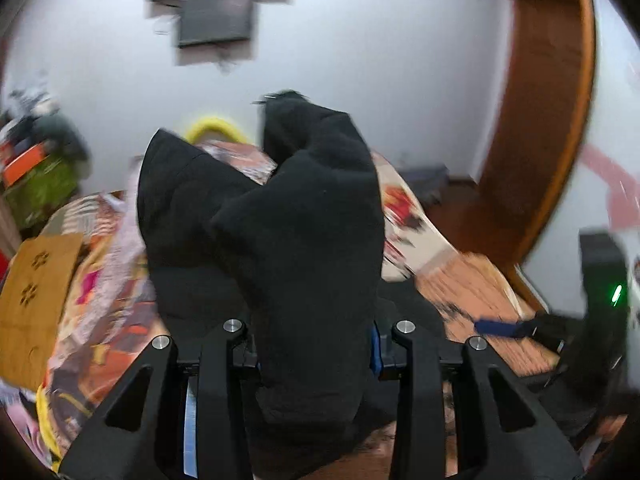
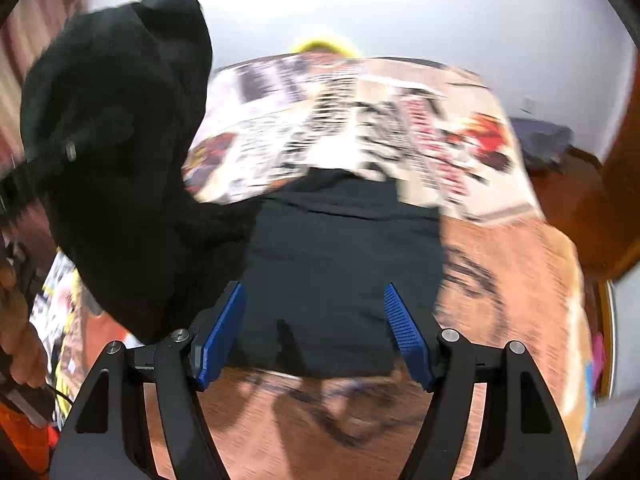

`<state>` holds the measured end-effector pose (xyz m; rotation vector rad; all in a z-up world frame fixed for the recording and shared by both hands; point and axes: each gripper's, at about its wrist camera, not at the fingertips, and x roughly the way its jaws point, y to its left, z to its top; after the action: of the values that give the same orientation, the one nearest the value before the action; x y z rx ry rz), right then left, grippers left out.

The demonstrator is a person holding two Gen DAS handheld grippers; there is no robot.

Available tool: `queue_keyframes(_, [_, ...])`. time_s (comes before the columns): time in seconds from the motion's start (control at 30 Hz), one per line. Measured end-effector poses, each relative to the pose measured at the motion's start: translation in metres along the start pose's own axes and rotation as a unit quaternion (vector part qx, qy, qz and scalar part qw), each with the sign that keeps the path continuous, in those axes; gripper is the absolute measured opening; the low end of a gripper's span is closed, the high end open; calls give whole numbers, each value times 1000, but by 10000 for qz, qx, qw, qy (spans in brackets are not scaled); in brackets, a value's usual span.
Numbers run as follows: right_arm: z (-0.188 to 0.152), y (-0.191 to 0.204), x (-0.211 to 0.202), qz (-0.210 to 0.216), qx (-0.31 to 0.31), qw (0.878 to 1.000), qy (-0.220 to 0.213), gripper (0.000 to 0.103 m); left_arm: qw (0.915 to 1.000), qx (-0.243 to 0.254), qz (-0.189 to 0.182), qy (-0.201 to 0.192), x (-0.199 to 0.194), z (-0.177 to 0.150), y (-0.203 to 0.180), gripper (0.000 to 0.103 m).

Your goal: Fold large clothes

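A large black garment lies partly flat on the bed (image 2: 344,248). One thick bunch of it (image 1: 304,216) is raised off the bed, and my left gripper (image 1: 316,344) is shut on that bunch; the cloth fills the jaws and hides the pads. In the right wrist view the same bunch (image 2: 120,140) hangs at the upper left. My right gripper (image 2: 316,320) stands open above the near edge of the flat part, its blue pads (image 2: 224,332) wide apart with nothing between them. Its blue pad also shows at the right of the left wrist view (image 1: 496,328).
The bed cover (image 2: 500,280) is a busy print of orange, white and red. A yellow object (image 2: 324,46) sits at the far end. A brown door frame (image 1: 544,128) stands right, a dark pile (image 2: 540,140) lies on the floor, and a tan board (image 1: 36,292) lies left.
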<state>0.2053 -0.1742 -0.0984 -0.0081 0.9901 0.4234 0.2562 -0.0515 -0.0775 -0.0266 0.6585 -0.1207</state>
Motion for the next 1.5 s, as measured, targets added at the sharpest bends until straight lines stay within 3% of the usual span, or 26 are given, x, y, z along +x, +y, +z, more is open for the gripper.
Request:
queue_keyframes(0.13, [-13,-39,-9,-245,435,9987,99,68,9941,374,-460,913,52,-18,-40,43])
queue_keyframes(0.2, [-22,-53,-13,-325,573,9977,134,68,9865,440,-637,1442,76,-31,-49,49])
queue_keyframes(0.27, [-25,-60,-17,-372,621,9973,149,68,9824,427,-767,1647,85,-39,-51,60])
queue_keyframes(0.53, [-22,-61,-42,-332,548,9979,-76,68,9814,610,-859,1607,52,-36,-44,64])
queue_keyframes(0.67, [-12,-48,-49,-161,405,9985,-325,68,9834,674,-940,1400,28,-35,-35,73])
queue_keyframes(0.8, [8,-23,-53,67,150,9985,-522,68,9895,642,-653,1120,4,-30,-11,74])
queue_keyframes(0.93, [25,2,-39,148,-55,9985,-532,68,9950,310,-216,925,0,-26,29,84])
queue_keyframes(1.03, [32,12,-25,311,-77,9985,-452,68,9934,-71,-138,1134,11,-33,53,84])
queue_keyframes(1.13, [31,12,-9,395,40,9988,-290,68,9906,-145,-39,1360,27,-48,59,84])
queue_keyframes(1.33, [8,-21,22,386,576,9973,250,68,9899,-515,-192,1303,43,-64,56,87])
queue_keyframes(1.4, [-2,-33,31,322,671,9963,439,76,9911,-442,-77,1255,47,-67,51,91])
queue_keyframes(1.5, [-10,-41,39,527,843,9930,645,75,9924,-287,15,1197,47,-70,45,93])
